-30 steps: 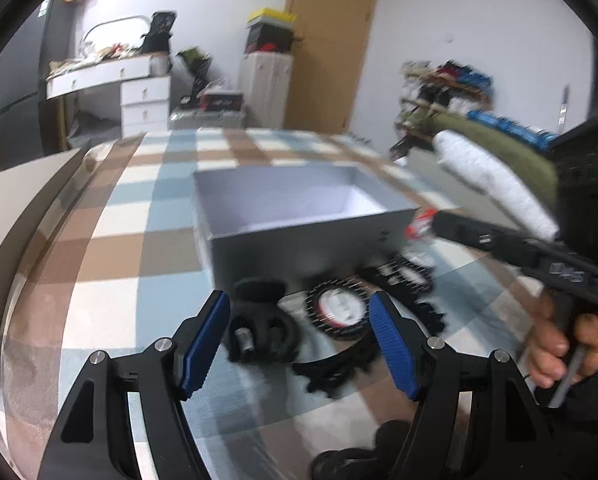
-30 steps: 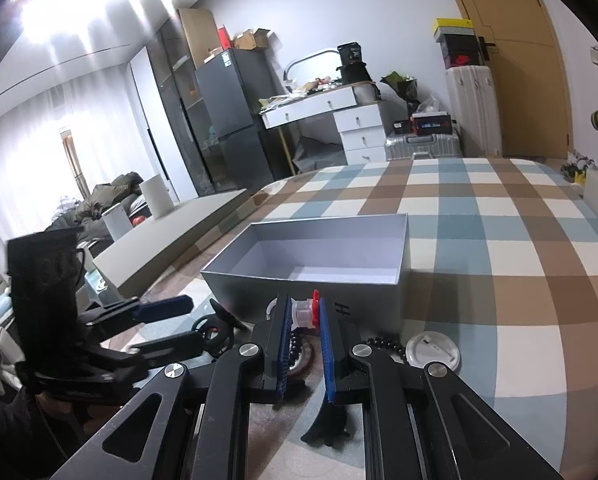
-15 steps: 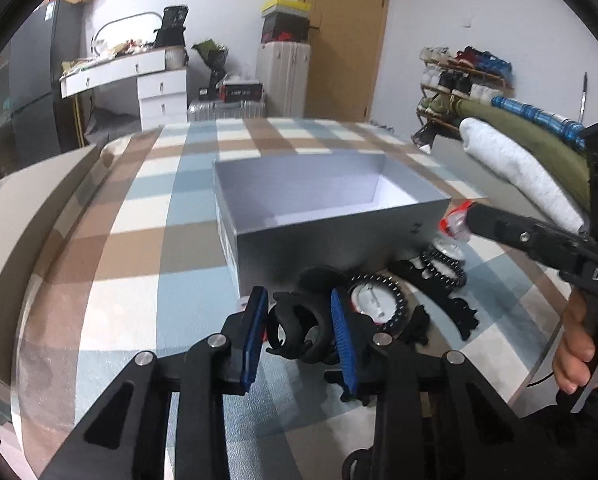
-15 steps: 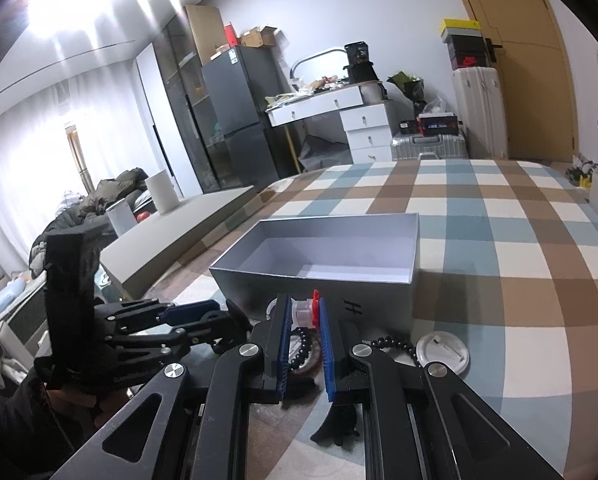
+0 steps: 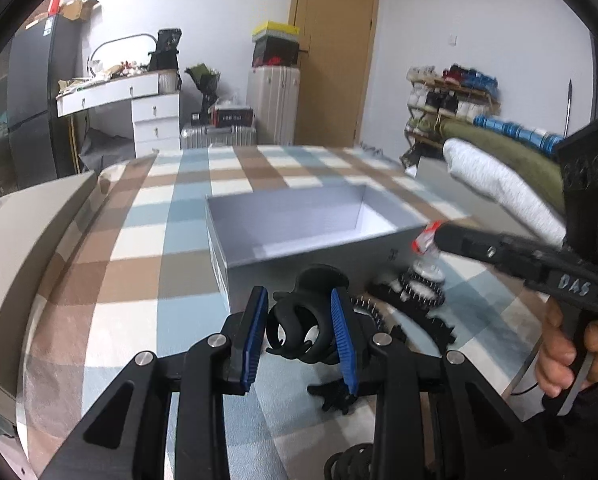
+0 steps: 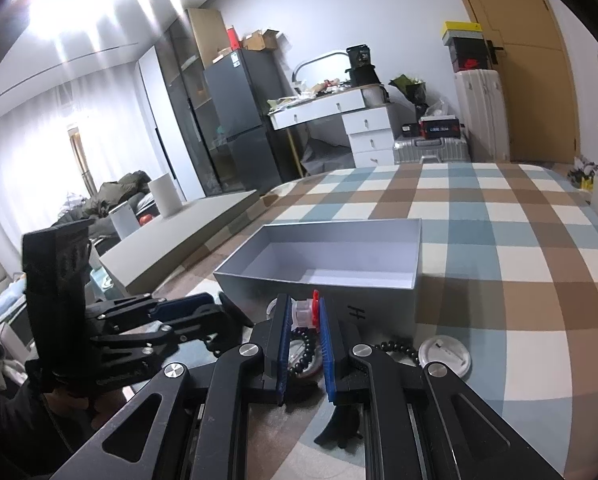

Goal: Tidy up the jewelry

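Observation:
My left gripper (image 5: 299,296) is shut on a black ring-shaped piece (image 5: 297,330), its blue pads pressing both sides, just in front of the open grey box (image 5: 267,276). My right gripper (image 6: 303,308) is shut on a small clear item with a red part (image 6: 305,314), close to the box's front wall (image 6: 379,308). In the left wrist view that right gripper (image 5: 431,240) reaches in from the right with the same item (image 5: 423,242). The right wrist view shows my left gripper (image 6: 215,316) at the lower left. Black beaded bracelets (image 5: 419,288) lie in front of the box.
A plaid cloth (image 5: 139,240) covers the round table. A white round disc (image 6: 445,356) and a bead strand (image 6: 395,346) lie right of my right gripper. Folded grey and green clothes (image 5: 499,180) lie beyond the table's right edge, a beige bench (image 5: 19,240) beyond the left.
My left gripper's jaws, wide open a second ago around the black ring-shaped piece, have shut on it. The right gripper kept still with its small item.

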The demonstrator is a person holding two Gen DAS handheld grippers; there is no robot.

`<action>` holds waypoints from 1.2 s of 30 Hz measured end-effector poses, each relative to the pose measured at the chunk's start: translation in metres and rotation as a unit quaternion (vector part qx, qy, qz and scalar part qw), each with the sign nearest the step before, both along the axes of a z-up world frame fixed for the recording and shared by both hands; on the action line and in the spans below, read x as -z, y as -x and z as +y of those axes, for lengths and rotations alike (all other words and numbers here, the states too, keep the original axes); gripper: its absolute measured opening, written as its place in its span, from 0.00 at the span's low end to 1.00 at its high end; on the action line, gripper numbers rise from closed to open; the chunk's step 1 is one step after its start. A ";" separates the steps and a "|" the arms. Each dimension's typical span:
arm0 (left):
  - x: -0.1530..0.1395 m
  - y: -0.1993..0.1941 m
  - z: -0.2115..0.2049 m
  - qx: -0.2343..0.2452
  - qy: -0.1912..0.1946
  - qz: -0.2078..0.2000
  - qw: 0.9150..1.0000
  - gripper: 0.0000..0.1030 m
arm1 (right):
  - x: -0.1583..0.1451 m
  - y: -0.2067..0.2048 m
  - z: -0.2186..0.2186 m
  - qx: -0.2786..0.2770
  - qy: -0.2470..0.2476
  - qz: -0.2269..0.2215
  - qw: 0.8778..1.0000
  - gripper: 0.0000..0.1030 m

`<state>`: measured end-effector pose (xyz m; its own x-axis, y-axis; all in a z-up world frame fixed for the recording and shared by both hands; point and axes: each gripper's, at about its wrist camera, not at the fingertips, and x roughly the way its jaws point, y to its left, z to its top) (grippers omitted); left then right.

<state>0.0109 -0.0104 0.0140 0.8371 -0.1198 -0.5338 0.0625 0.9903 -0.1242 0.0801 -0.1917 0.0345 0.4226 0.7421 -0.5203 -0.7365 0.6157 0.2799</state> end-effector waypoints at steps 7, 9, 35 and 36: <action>-0.017 -0.015 0.010 -0.014 0.016 -0.031 0.999 0.21 | -0.007 -0.008 0.008 0.009 -0.006 -0.003 1.000 0.13; -0.021 -0.025 0.013 -0.016 0.020 -0.030 0.999 0.10 | -0.006 -0.013 0.014 0.010 -0.004 -0.002 1.000 0.13; 0.020 -0.023 -0.011 0.025 -0.044 0.075 0.996 0.43 | -0.006 -0.017 0.018 0.013 -0.006 0.004 1.000 0.13; 0.021 -0.024 -0.009 0.025 -0.049 0.075 0.996 0.43 | -0.006 -0.017 0.018 0.013 -0.005 0.003 1.000 0.13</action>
